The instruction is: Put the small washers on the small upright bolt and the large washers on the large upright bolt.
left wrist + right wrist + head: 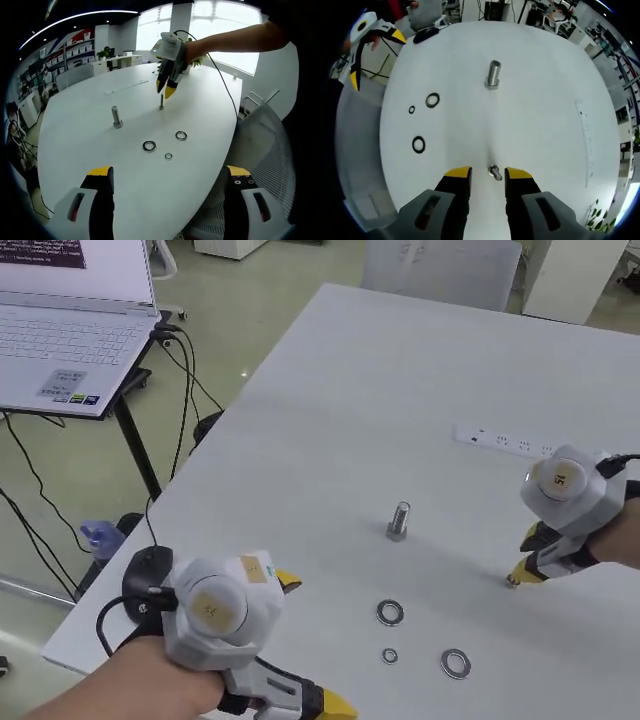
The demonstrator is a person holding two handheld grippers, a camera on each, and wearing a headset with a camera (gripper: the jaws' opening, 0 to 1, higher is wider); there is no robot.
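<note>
At the far left, a white open laptop (70,340) is sitting on a black stand (138,445) beside the white oval table (400,390). The left gripper (167,172) is hovering over the table's near corner, its yellow-tipped jaws spread wide. Ahead of it, three flat steel washers are lying loose on the tabletop. A large ring washer (390,613) and a small ring washer (389,655) are lying near each other, and a second large washer (456,663) is lying a little further right. Behind them, the large upright steel hex bolt (398,521) is standing on its head. Further right, the small upright bolt (494,172) is standing between the jaws of the right gripper (488,173). Those jaws are sitting narrowly apart, one on each side of the bolt and not clamped on it. A white power strip (500,440) is lying beyond.
</note>
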